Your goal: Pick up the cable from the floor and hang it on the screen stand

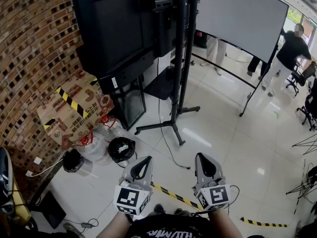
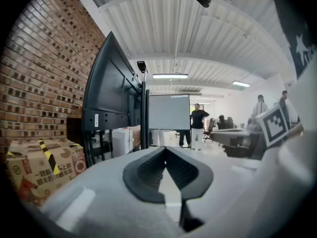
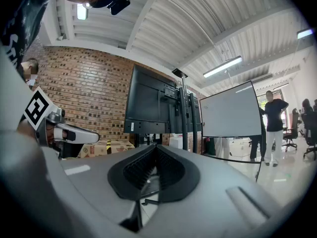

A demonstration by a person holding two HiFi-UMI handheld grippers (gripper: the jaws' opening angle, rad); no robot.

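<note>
Both tongs are low and close to the body. left gripper [image 1: 145,160]: jaws shut tip to tip, nothing in the V behind the tips. right gripper [image 1: 202,157]: same, closed on nothing. A strip of hazard tape [image 1: 171,195] lies on the floor [image 1: 223,133] between them.

The cable [image 1: 171,154] is not picked up yet. It's a thin black line on the tile just ahead of the grippers, between them and the foot of the screen stand [image 1: 179,73]. It seems to drop from behind the screen [image 1: 119,29] and trail toward the right gripper. That gripper covers where it ends, so I can't tell.

Handling, my read:
- It's light and limp, so it'll sag either side of the pinch.
- The jacket is probably smooth and could slide through a loose grip.
- It lies flat on the tile, so the pinch has to be made right at floor level.
- Best hold is the free run in front of the stand foot, which leaves slack to loop over the stand.

A cardboard box [image 1: 74,115] sits against the brick wall left of the stand.

Views:
- Only the head view shows the cable and the floor.
- Both gripper views look level across the room at the screen, stand post, whiteboard [image 1: 242,19], ceiling lights and people [image 1: 292,46] far back. Neither shows the cable.
- Each gripper view catches the other gripper's marker cube at its edge.
</note>
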